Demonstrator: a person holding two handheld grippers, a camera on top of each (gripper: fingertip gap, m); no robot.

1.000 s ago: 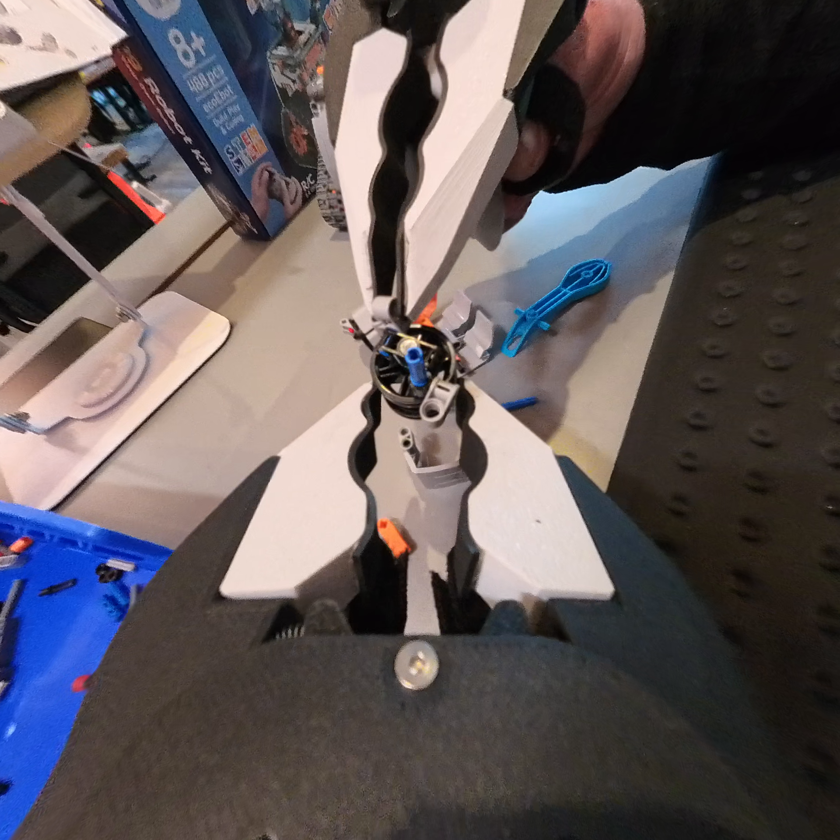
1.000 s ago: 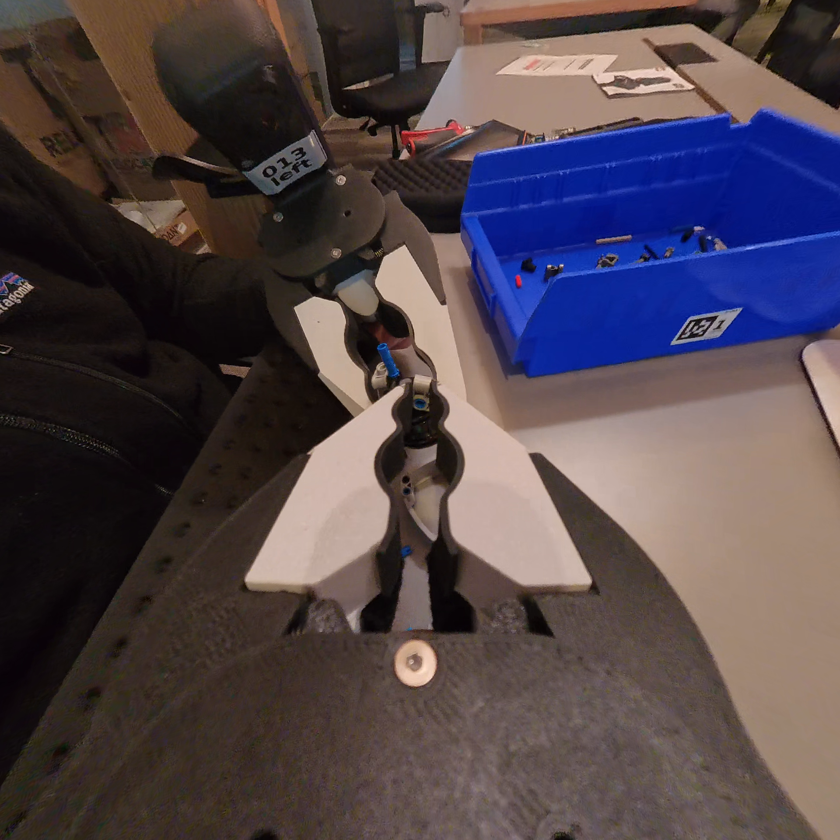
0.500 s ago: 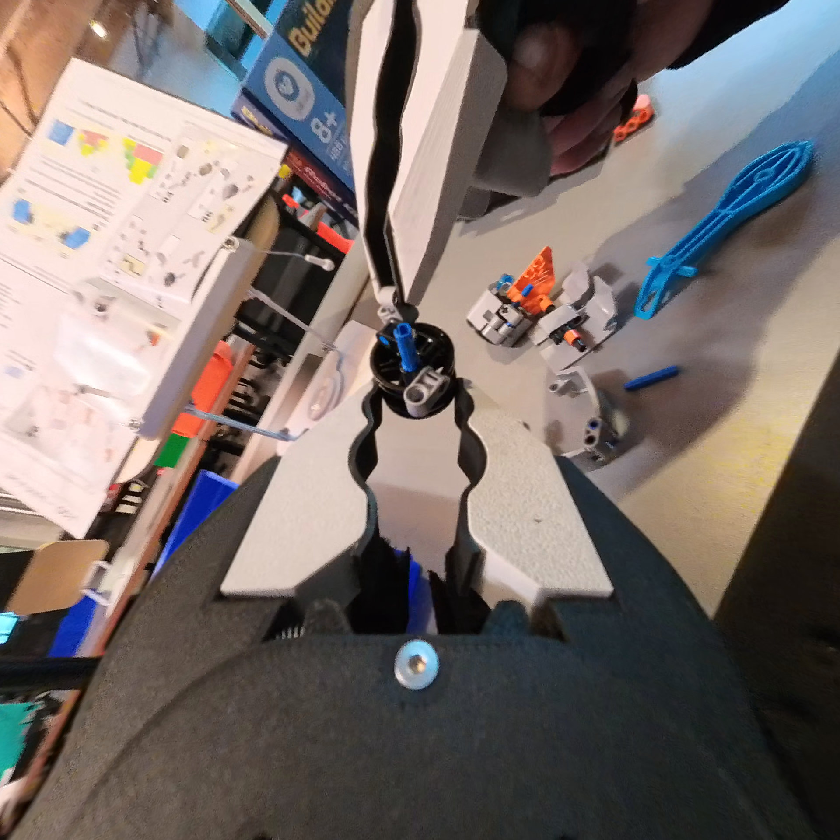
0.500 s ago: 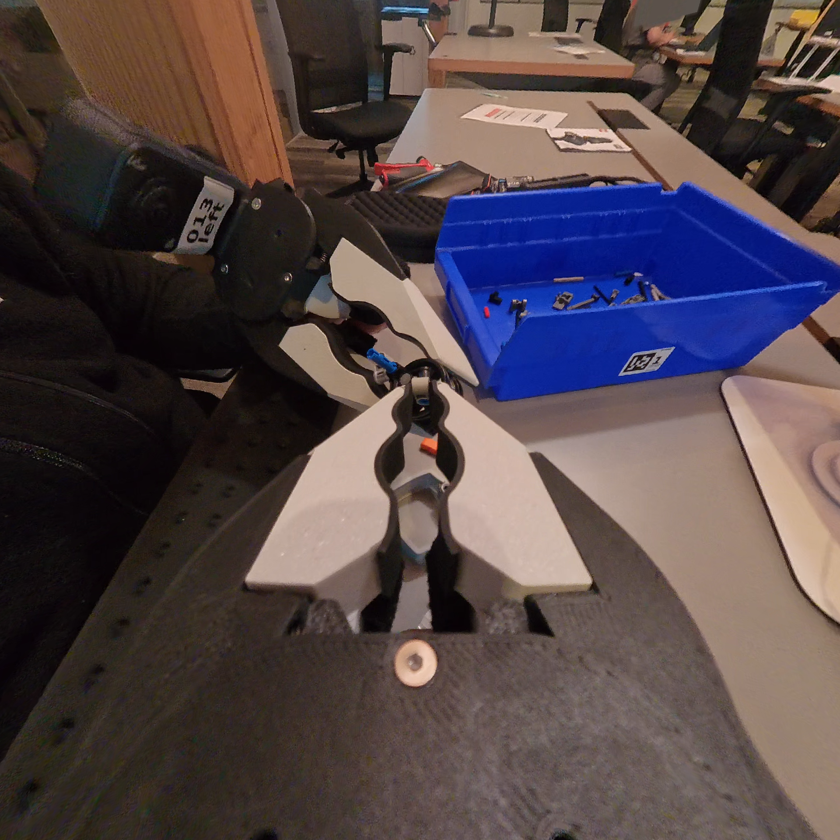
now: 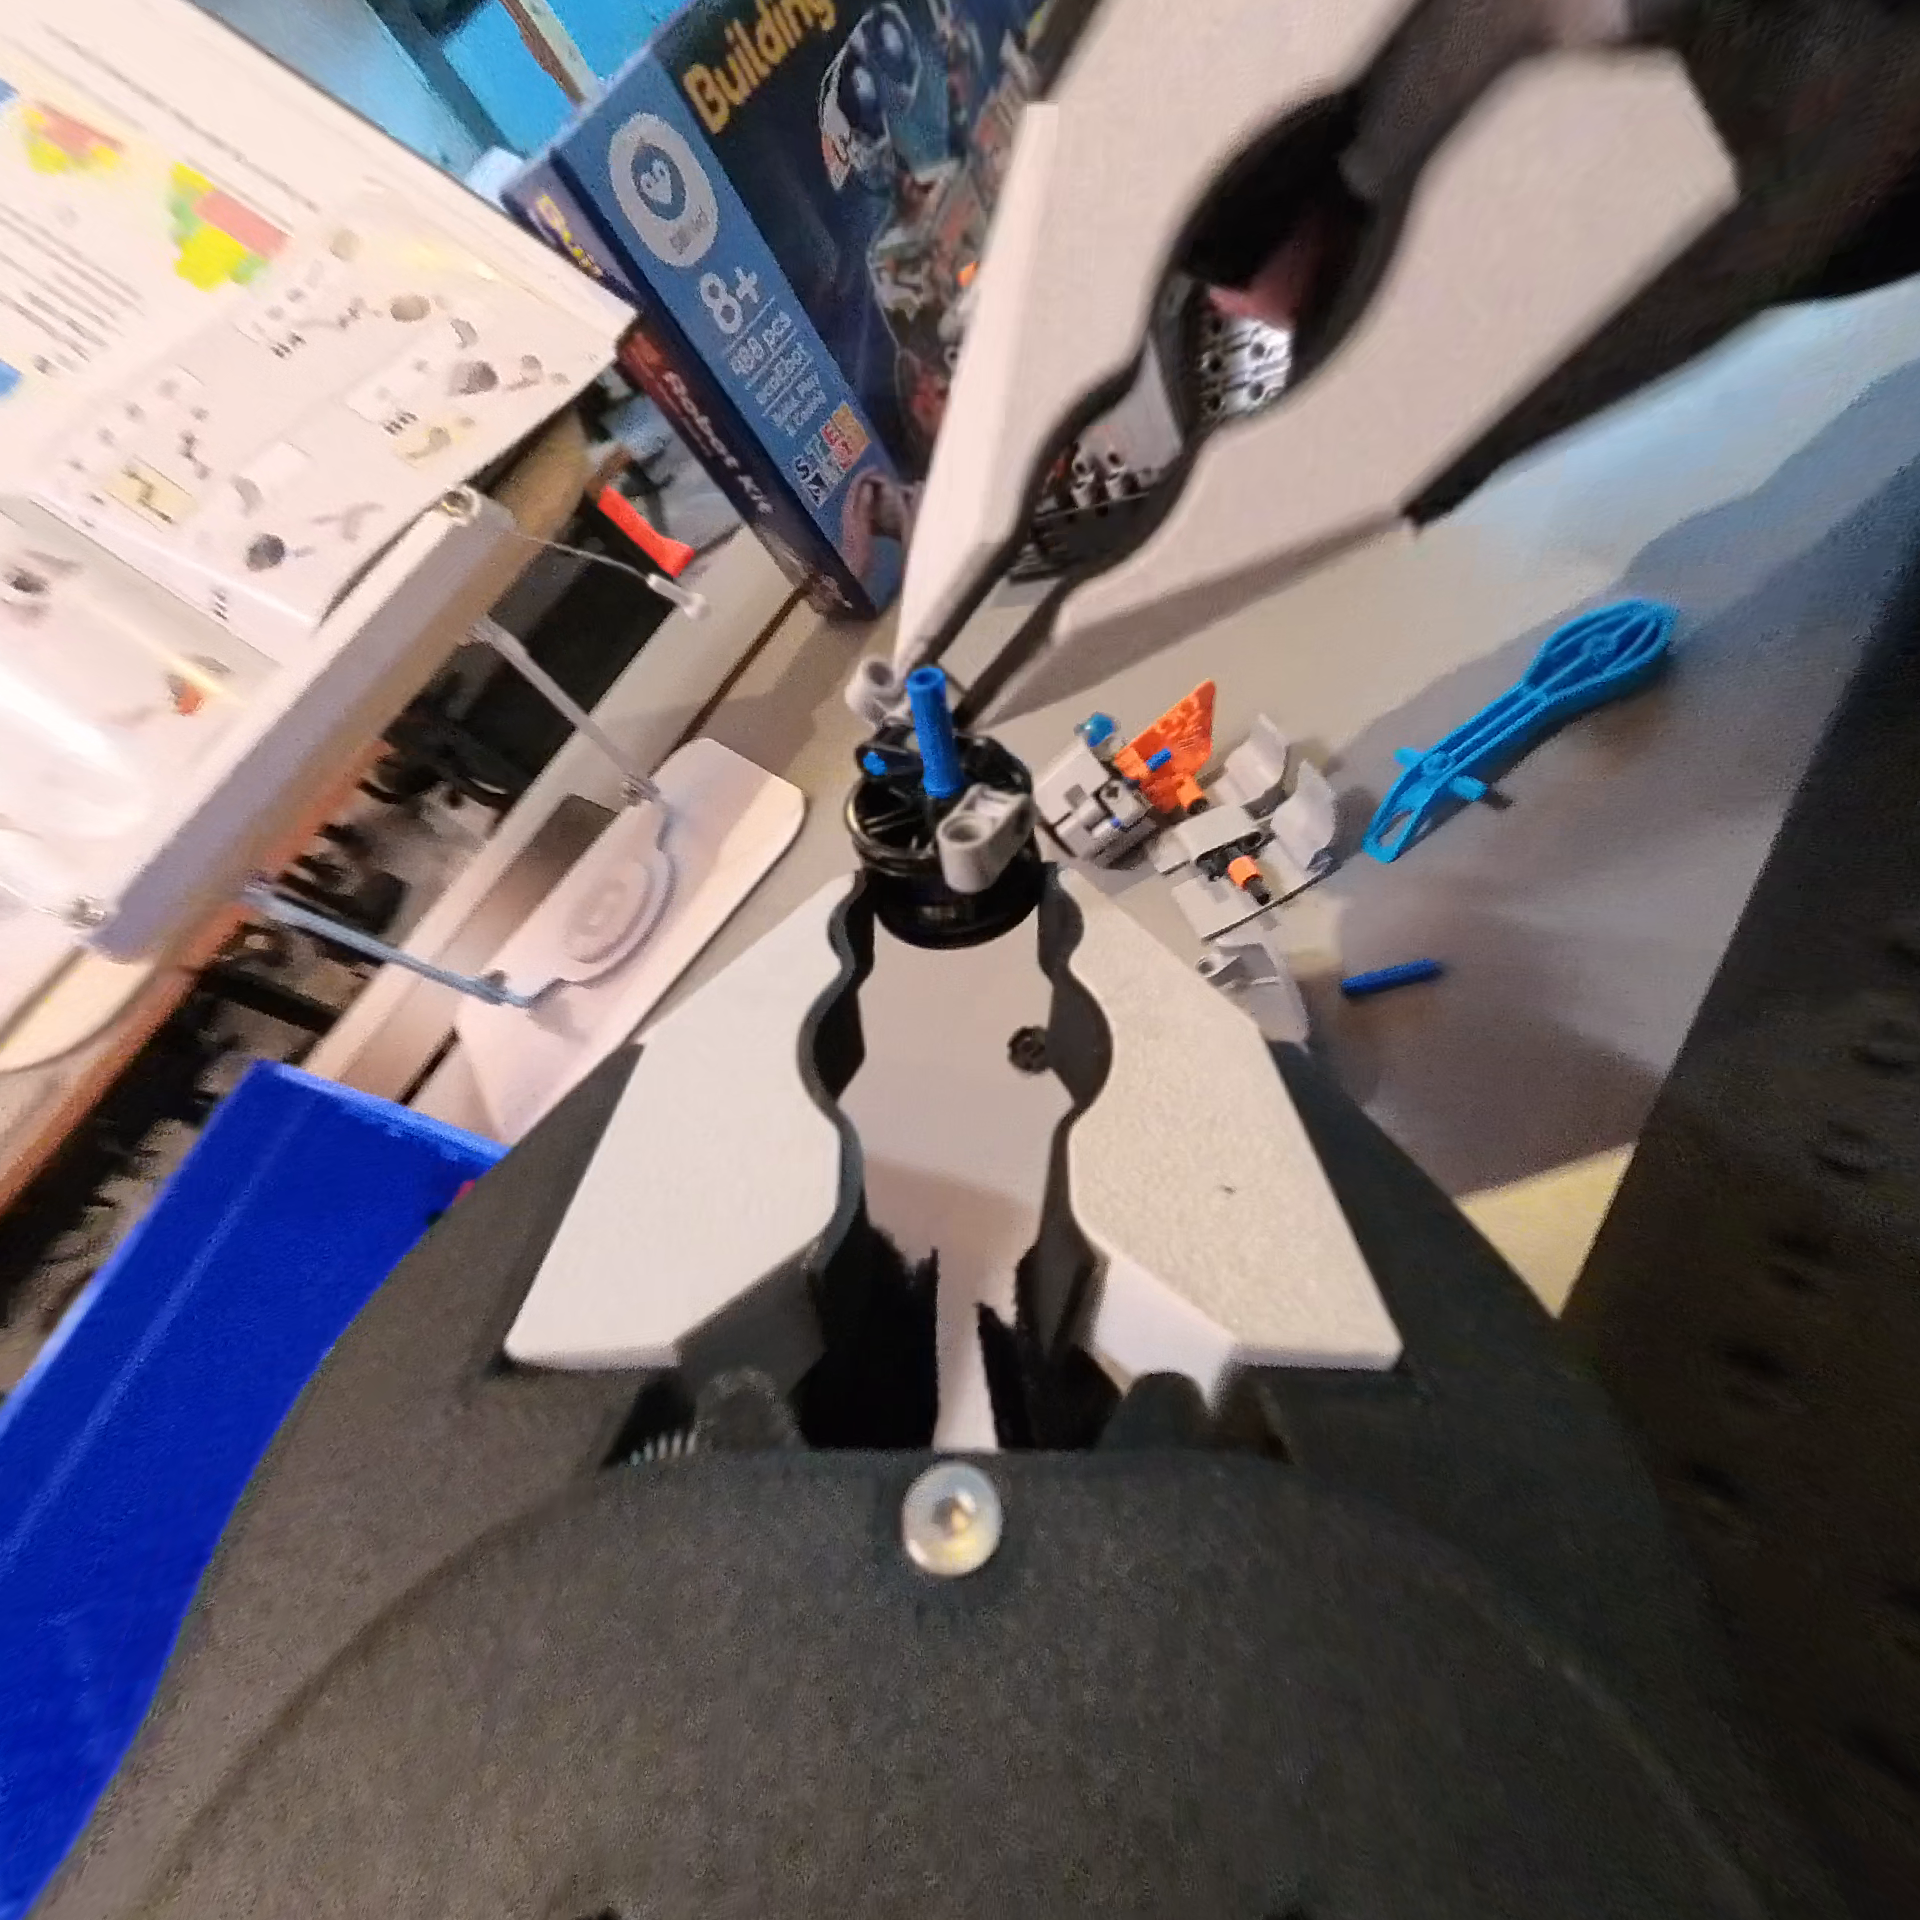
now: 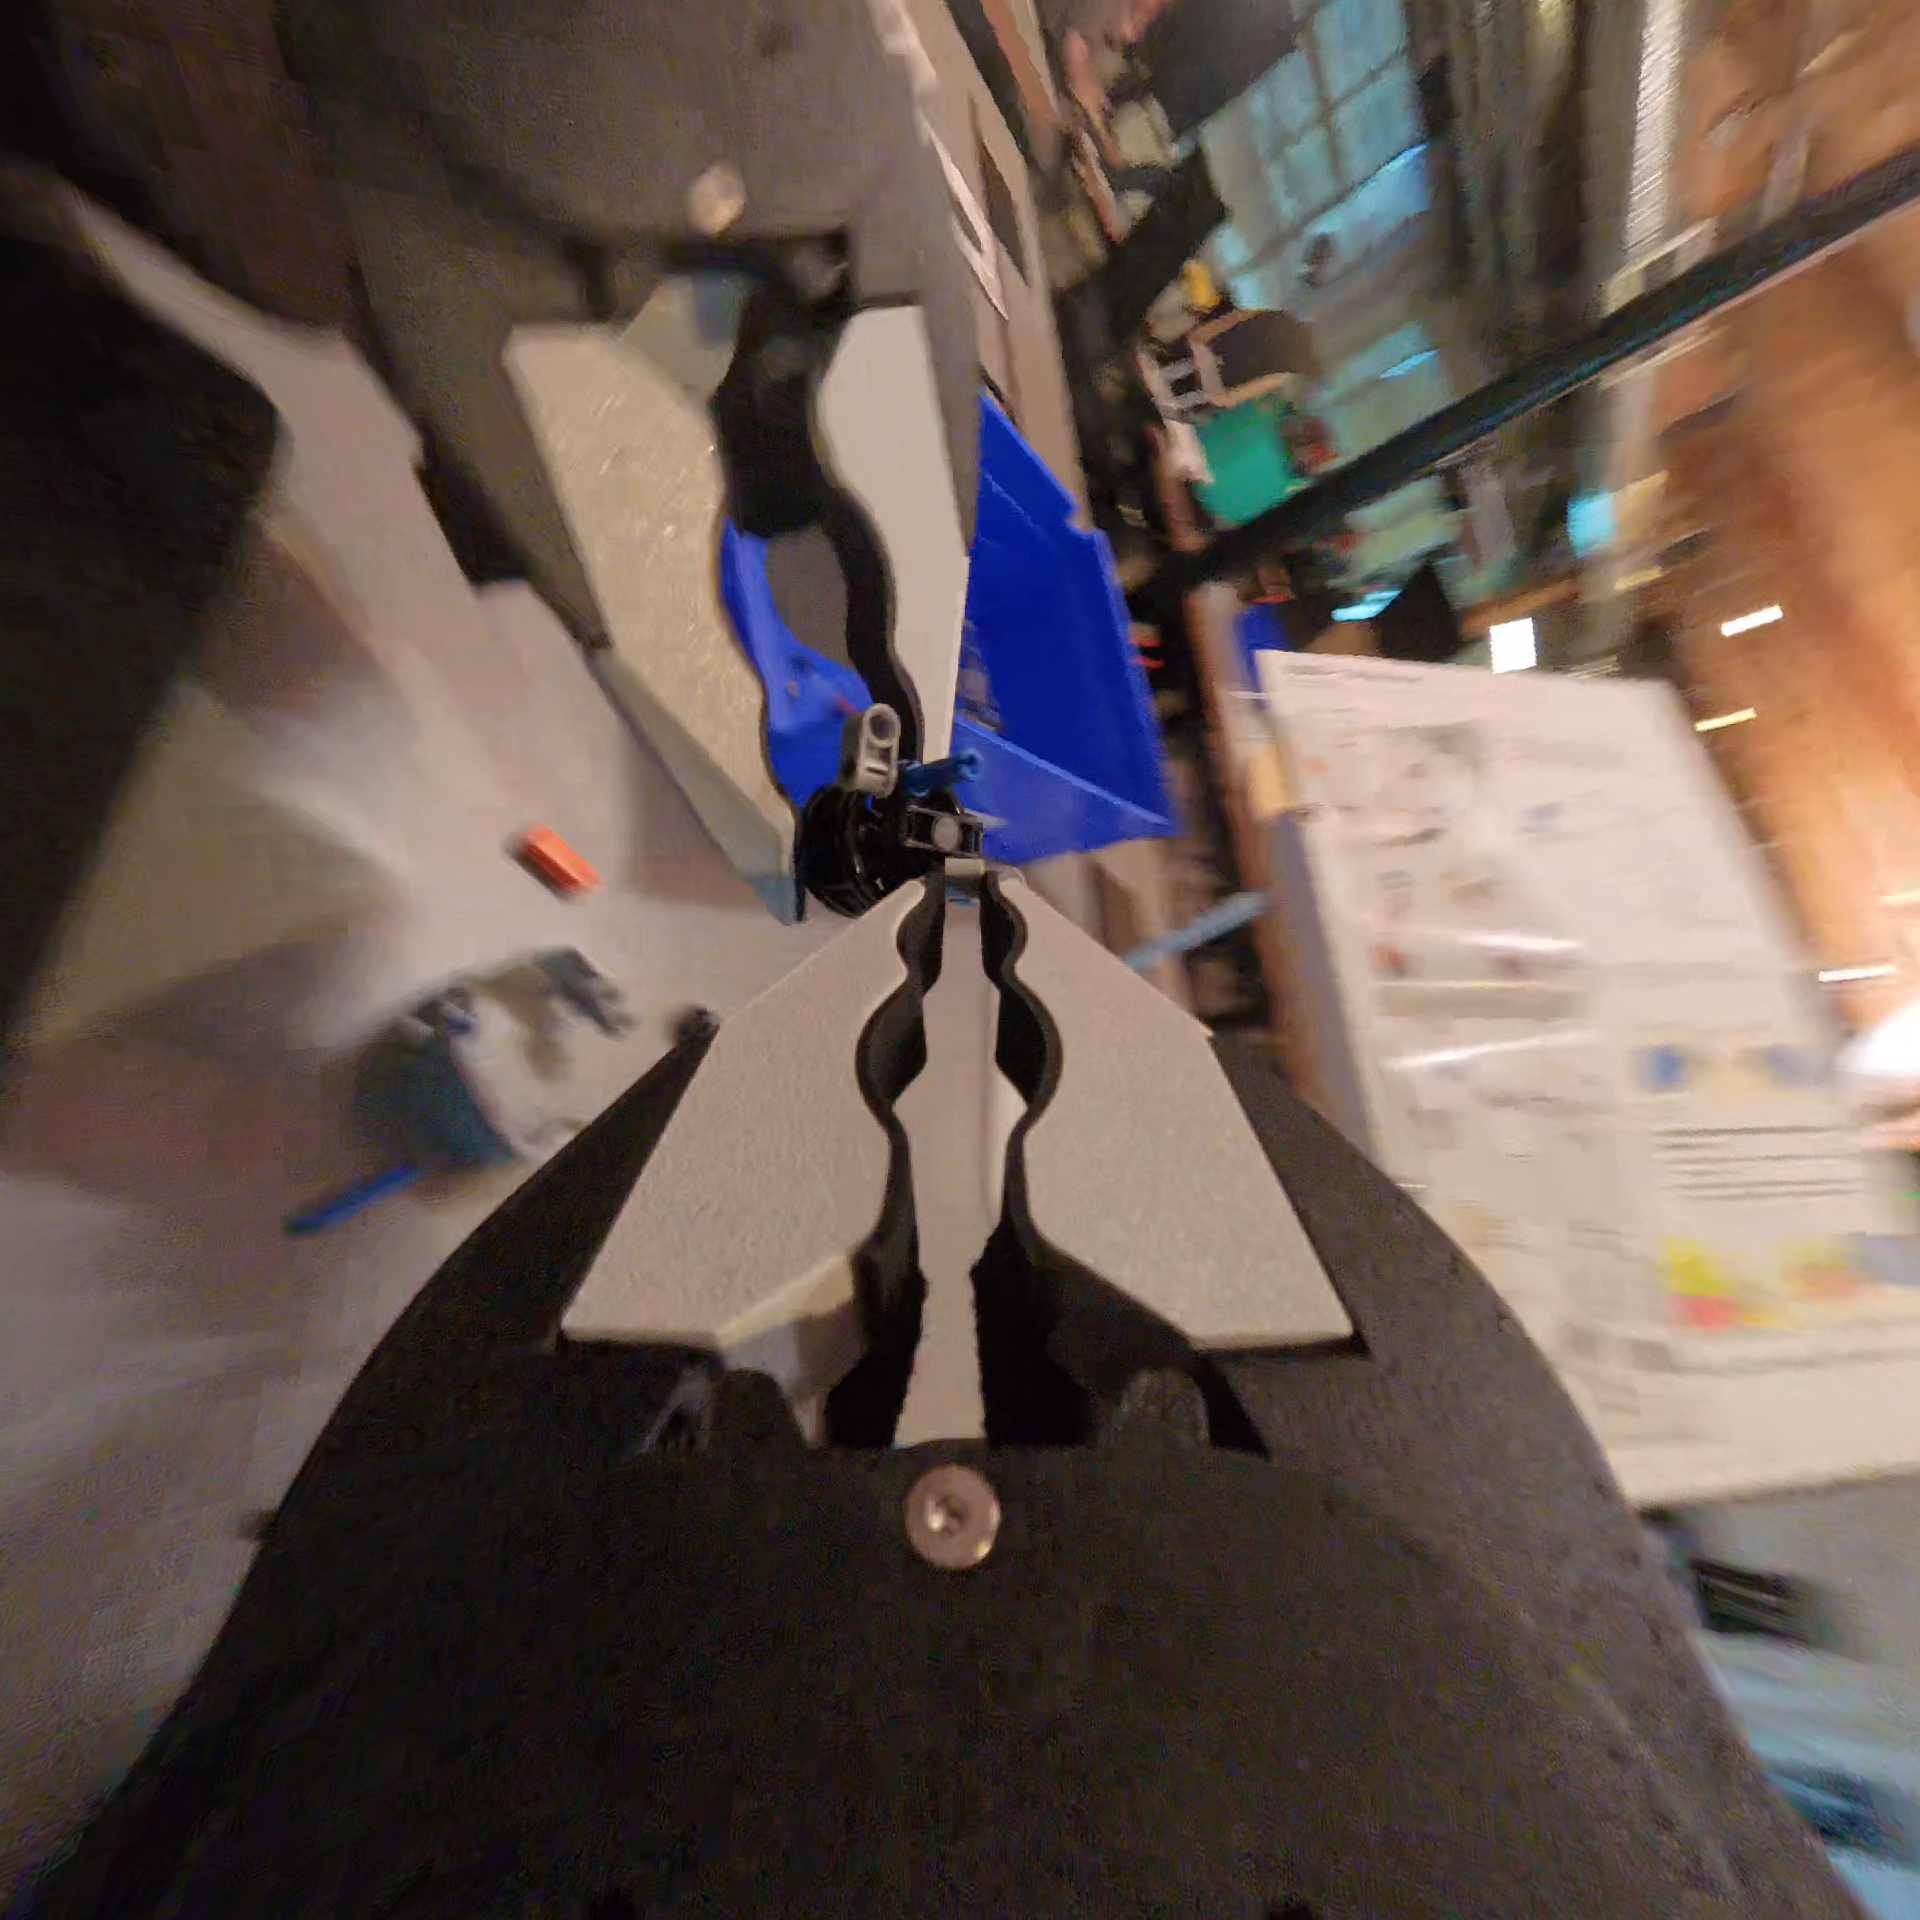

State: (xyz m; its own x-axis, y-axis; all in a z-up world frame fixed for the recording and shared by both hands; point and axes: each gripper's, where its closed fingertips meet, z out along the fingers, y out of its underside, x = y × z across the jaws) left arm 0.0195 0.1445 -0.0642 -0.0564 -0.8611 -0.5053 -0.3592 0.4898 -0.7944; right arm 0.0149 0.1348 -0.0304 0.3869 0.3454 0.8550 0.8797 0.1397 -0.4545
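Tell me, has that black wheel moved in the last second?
Yes. The black wheel rose off the grey table, away from the loose parts.

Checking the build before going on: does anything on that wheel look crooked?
The blue pin leans off-centre out of the black wheel, not square to its hub. Motion blur hides finer detail.

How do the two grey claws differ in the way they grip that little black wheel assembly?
The left gripper has jaws wide apart, clamped on the black wheel at its rim. The right gripper has jaws nearly together, pinching a small grey connector beside the blue axle. The left gripper carries the wheel, while the right gripper touches only that connector. Both have pale grey fingers with wavy black inner edges.
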